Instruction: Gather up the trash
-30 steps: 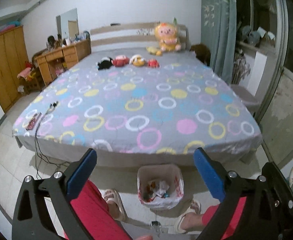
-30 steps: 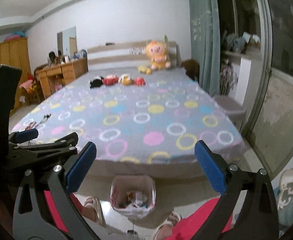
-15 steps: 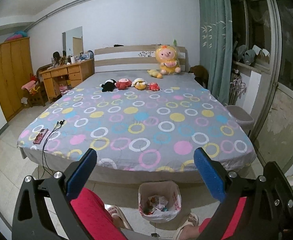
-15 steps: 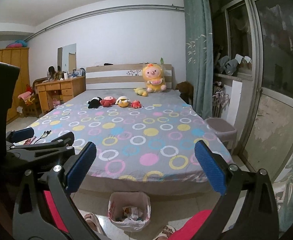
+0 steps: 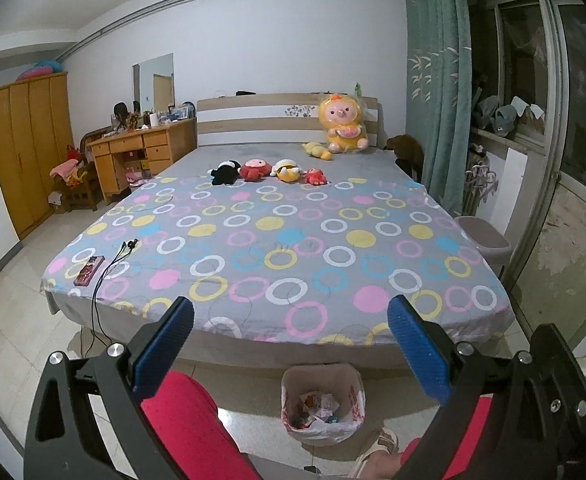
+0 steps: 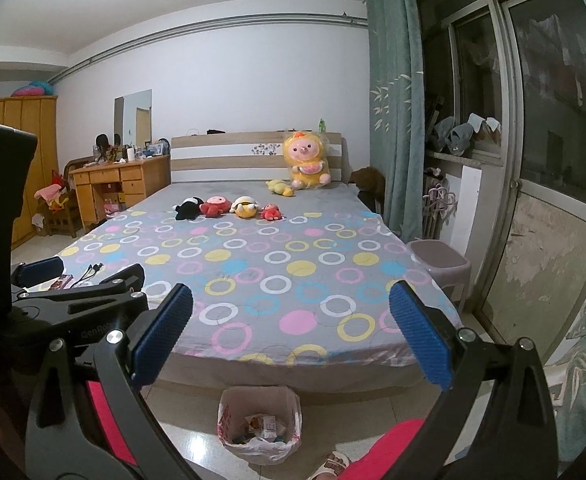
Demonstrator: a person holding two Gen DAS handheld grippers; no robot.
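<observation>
facing the bed [image 5: 277, 240], the left gripper [image 5: 291, 344] and right gripper [image 6: 291, 332] both hang with fingers spread wide, grasping nothing. the trash bin [image 5: 323, 402], lined with a bag of wrappers, stands on the floor at the bed's foot.

One bed [image 5: 277, 240]. Six plush toys: one large yellow [image 5: 343, 124], one small yellow [image 5: 317, 150], four in a row at centre [image 5: 269, 170]. One bin [image 5: 323, 404] at lower centre. One desk [image 5: 141, 152], one wardrobe [image 5: 29, 148], one stool [image 5: 483, 240]. Two grippers, left [image 5: 291, 352] and right [image 6: 291, 348].
</observation>
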